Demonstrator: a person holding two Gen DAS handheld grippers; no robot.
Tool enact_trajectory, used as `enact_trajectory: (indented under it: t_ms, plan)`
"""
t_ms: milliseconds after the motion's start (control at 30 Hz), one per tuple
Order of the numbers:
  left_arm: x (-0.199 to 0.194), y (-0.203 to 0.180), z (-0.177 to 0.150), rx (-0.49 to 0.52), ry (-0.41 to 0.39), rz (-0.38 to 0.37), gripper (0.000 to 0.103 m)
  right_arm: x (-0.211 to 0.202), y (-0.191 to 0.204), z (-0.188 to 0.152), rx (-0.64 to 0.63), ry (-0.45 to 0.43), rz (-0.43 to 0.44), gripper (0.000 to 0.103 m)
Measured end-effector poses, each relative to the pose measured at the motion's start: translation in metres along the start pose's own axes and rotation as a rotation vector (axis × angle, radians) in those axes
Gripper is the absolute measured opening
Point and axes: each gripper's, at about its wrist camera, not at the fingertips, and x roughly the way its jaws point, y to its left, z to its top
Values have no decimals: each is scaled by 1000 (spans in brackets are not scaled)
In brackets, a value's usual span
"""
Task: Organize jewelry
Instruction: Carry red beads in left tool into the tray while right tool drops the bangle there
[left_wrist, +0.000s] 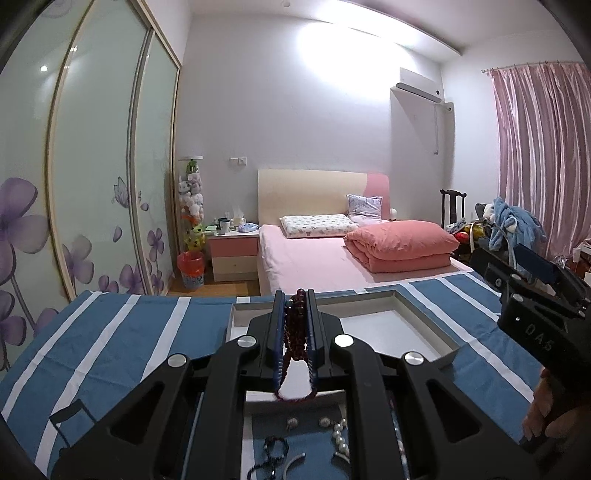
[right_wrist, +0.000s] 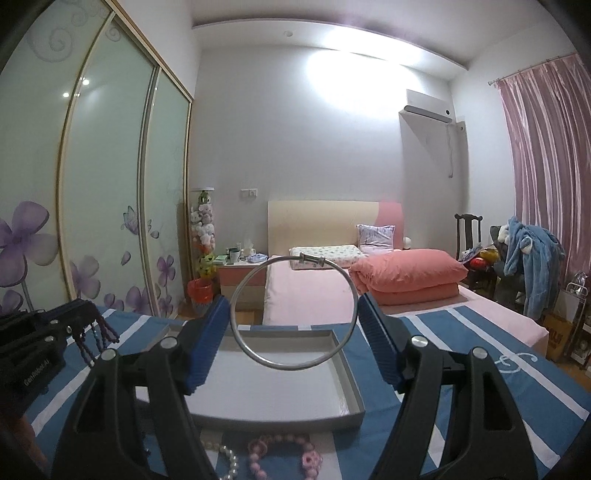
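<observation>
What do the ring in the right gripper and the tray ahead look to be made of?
Bangle: likely polished metal; a thin, silvery, shiny hoop with a small cylindrical clasp. Tray: probably cardboard; thin grey matte walls with a white floor, though painted wood or plastic can't be excluded.

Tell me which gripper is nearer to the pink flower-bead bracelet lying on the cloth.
Right. The right gripper, clamping the silver bangle, hovers just above the pink bracelet. The left gripper, shut on dark red beads, sits farther off to its left.

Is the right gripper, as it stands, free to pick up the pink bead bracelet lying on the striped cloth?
Probably not: the right gripper already holds a silver bangle, above the pink bead bracelet.
</observation>
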Motion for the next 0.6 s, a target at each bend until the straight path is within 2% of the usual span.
enact_trajectory:
  t_ms: [200, 367, 467, 600]
  plan:
    - [29, -1, -1, -6, 32, -2, 11, 36, 0, -2, 12, 14, -17, 70]
    - [56, -4, -3, -8, 61, -3, 11, 77, 2, -9, 31, 73, -12, 70]
    - [72, -4, -5, -2, 84, -4, 11, 105, 3, -17, 25, 131, -11, 70]
    - [93, -3, -11, 3, 132, -10, 11, 141, 8, -30, 37, 269, 23, 70]
